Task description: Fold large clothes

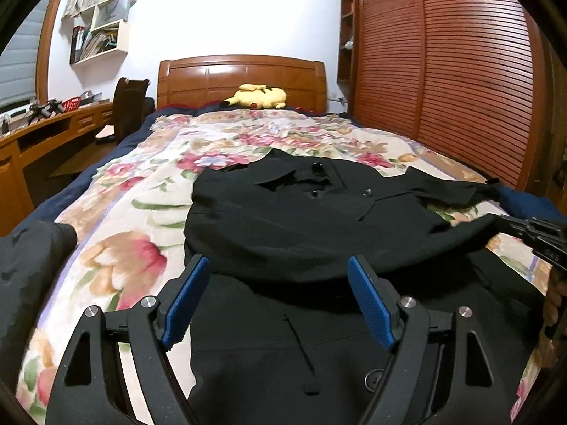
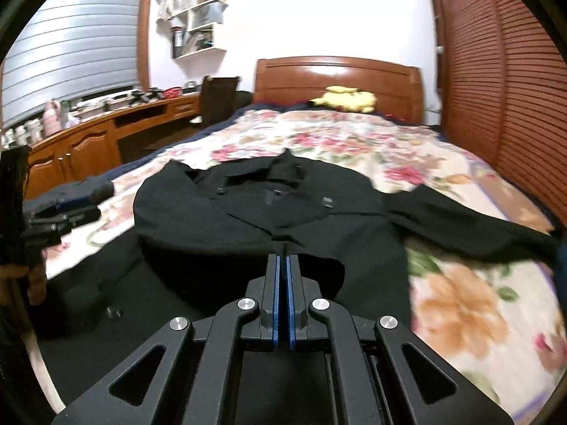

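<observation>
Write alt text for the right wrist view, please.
The right gripper, shut, holds an edge of a black coat spread on a floral bedspread. A yellow plush toy lies by the wooden headboard.

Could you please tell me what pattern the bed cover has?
The cream blanket has a pink and orange floral print, clearest in the left wrist view.

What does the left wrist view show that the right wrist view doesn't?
Only the left wrist view: the left gripper open above the black coat, nothing between its pads, and the coat's big front button.

Only the right wrist view: the right gripper shut at a coat edge, whether on cloth I cannot tell; the window blind; the cabinet doors.

Both: the coat on the floral blanket, the yellow plush, the headboard.
</observation>
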